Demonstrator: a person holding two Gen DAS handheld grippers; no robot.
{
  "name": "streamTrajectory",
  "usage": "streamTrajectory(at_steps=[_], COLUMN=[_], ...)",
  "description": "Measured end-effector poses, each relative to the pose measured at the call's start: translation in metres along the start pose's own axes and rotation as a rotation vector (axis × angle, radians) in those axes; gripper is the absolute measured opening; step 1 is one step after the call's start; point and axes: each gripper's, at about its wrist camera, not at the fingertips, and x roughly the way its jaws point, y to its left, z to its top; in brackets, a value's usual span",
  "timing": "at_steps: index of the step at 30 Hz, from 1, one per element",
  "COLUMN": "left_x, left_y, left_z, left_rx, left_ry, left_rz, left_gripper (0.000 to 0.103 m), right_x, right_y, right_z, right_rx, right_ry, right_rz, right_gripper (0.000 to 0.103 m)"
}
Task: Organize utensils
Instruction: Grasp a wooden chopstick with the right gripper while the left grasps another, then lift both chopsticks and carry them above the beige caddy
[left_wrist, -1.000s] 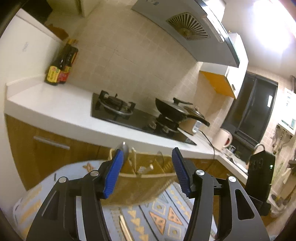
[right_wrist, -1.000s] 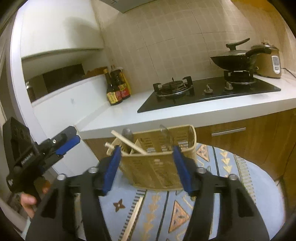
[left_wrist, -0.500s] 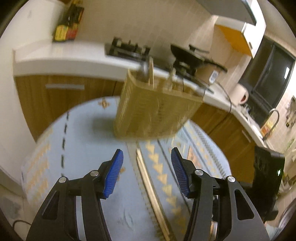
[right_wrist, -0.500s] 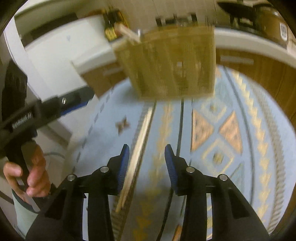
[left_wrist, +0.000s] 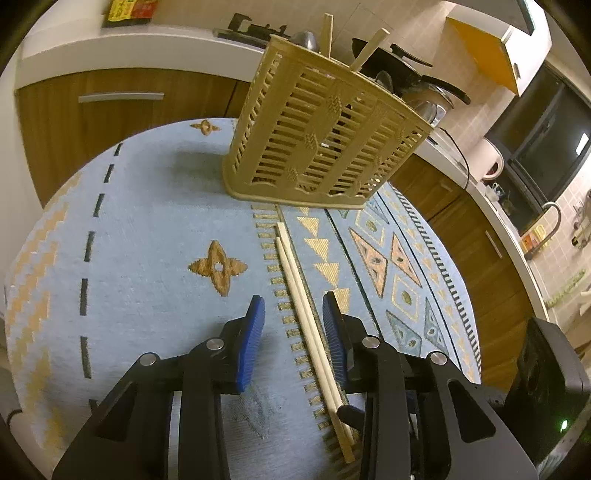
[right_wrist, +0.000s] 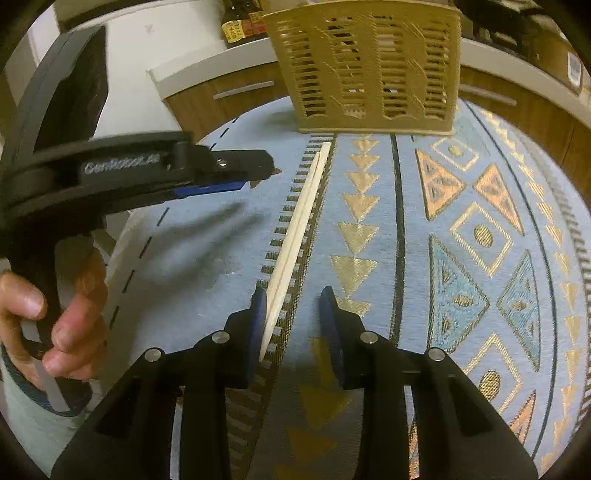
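Note:
A pair of pale wooden chopsticks (left_wrist: 303, 302) lies flat on the patterned blue tablecloth (left_wrist: 147, 229), running toward a tan slotted utensil basket (left_wrist: 321, 140) that stands at the far side. The basket holds chopsticks and a spoon. My left gripper (left_wrist: 293, 314) is open, its jaws low on either side of the chopsticks. My right gripper (right_wrist: 293, 306) is open; its left pad (right_wrist: 258, 317) is right beside the near end of the chopsticks (right_wrist: 295, 236). The left gripper (right_wrist: 236, 173) shows from the side in the right wrist view, and the basket (right_wrist: 369, 66) stands beyond.
Wooden kitchen cabinets (left_wrist: 110, 107) under a white counter (left_wrist: 129, 48) stand behind the round table. A gas hob with a black pan (left_wrist: 391, 59), sauce bottles (right_wrist: 240, 22) and a kettle (left_wrist: 491, 162) are on the counter.
Both grippers have tilted down from the kitchen view and dropped toward the table. The left now straddles the chopsticks, and the right has come up to their near end.

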Motion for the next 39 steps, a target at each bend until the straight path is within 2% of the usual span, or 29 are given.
streamTrajectory(at_steps=[3, 10, 11, 12, 14, 17, 21, 23, 24, 26, 27, 30, 35, 39], left_x=[0.001, 0.005, 0.007, 0.008, 0.013, 0.021, 0.038, 0.043, 0.045, 0.051, 0.052, 0.049, 0.027, 0.016], left_y=[-0.002, 0.0, -0.001, -0.001, -0.006, -0.015, -0.031, -0.044, -0.049, -0.059, -0.063, -0.063, -0.061, -0.058], left_z=[0.0, 0.001, 0.001, 0.002, 0.002, 0.001, -0.002, -0.005, -0.005, -0.008, -0.009, -0.011, -0.018, -0.015], left_rx=[-0.002, -0.006, -0.009, -0.009, 0.001, 0.027, 0.08, 0.135, 0.159, 0.217, 0.237, 0.216, 0.163, 0.133], left_ry=[0.004, 0.019, 0.024, 0.029, 0.041, 0.059, 0.102, 0.102, 0.104, 0.106, 0.108, 0.108, 0.071, 0.063], left_rz=[0.0, 0.017, 0.019, 0.021, 0.027, 0.056, 0.126, 0.198, 0.233, 0.321, 0.348, 0.325, 0.238, 0.177], left_gripper=[0.031, 0.031, 0.031, 0.031, 0.031, 0.031, 0.031, 0.031, 0.027, 0.008, 0.007, 0.004, 0.004, 0.004], right_x=[0.002, -0.001, -0.001, -0.001, -0.005, -0.012, -0.024, -0.029, -0.033, -0.038, -0.041, -0.047, -0.06, -0.064], right_y=[0.012, 0.017, 0.02, 0.021, 0.02, 0.001, -0.023, -0.032, -0.036, -0.044, -0.048, -0.06, -0.082, -0.098], right_z=[-0.004, -0.009, -0.011, -0.011, -0.013, -0.013, -0.015, -0.017, -0.018, -0.02, -0.021, -0.024, -0.027, -0.022], right_rx=[-0.056, -0.108, -0.118, -0.124, -0.119, -0.049, 0.018, 0.035, 0.047, 0.063, 0.071, 0.094, 0.125, 0.152], right_ry=[-0.022, -0.026, -0.031, -0.034, -0.034, -0.036, -0.049, -0.058, -0.06, -0.06, -0.06, -0.055, -0.053, -0.025], right_rz=[-0.078, -0.162, -0.174, -0.172, -0.172, -0.159, -0.162, -0.173, -0.173, -0.176, -0.176, -0.167, -0.133, -0.071], right_gripper=[0.023, 0.02, 0.013, 0.004, 0.004, 0.003, 0.003, 0.003, 0.003, 0.003, 0.003, 0.003, 0.004, 0.005])
